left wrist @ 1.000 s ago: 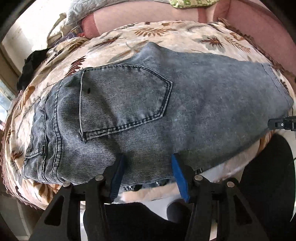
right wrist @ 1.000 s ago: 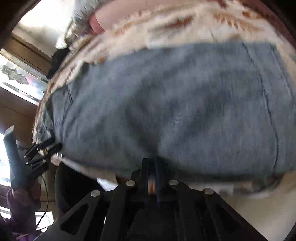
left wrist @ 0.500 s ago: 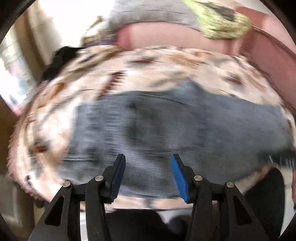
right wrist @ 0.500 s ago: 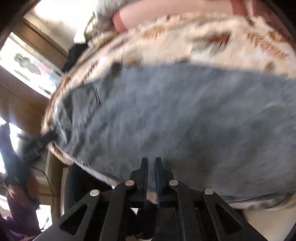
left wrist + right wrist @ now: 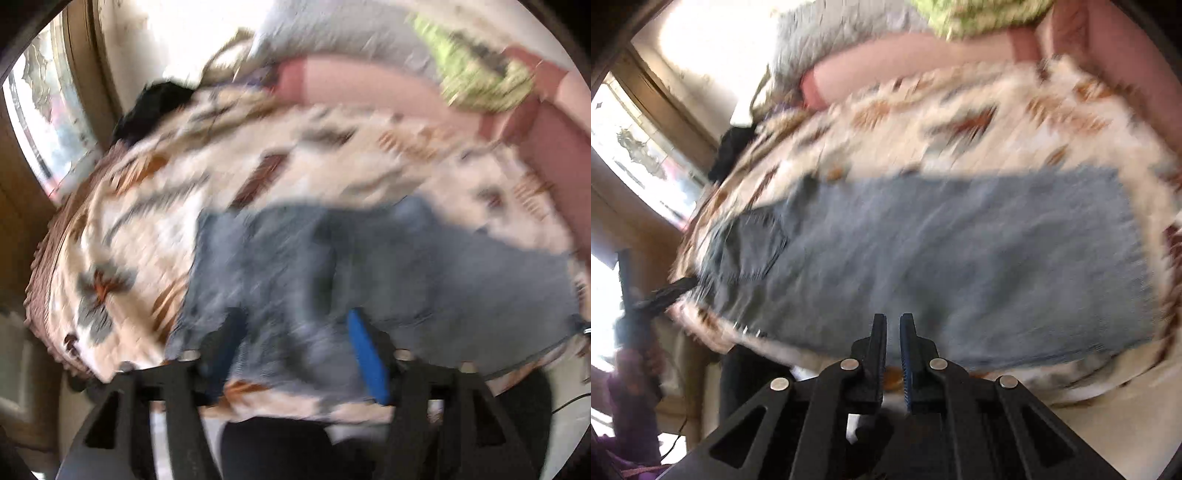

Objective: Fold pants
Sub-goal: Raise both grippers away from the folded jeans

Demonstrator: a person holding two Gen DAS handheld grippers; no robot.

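The blue denim pants (image 5: 369,273) lie folded flat on a leaf-patterned bedspread (image 5: 295,158); they also show in the right wrist view (image 5: 960,258), back pocket at the left. My left gripper (image 5: 291,325) is open and empty, its fingers wide apart over the near edge of the pants. My right gripper (image 5: 893,325) is nearly shut with a narrow gap, holding nothing, just short of the near edge of the pants. Both views are blurred by motion. The left gripper also appears at the left edge of the right wrist view (image 5: 670,290).
A pink bolster (image 5: 369,85) and a green patterned cushion (image 5: 476,77) lie at the far side of the bed. A black item (image 5: 151,103) sits at the far left corner. A window (image 5: 639,158) is at the left.
Both grippers have pulled back and up from the pants, so more of the bed shows. The right gripper has let go of the denim edge and opened a crack. The left stayed open.
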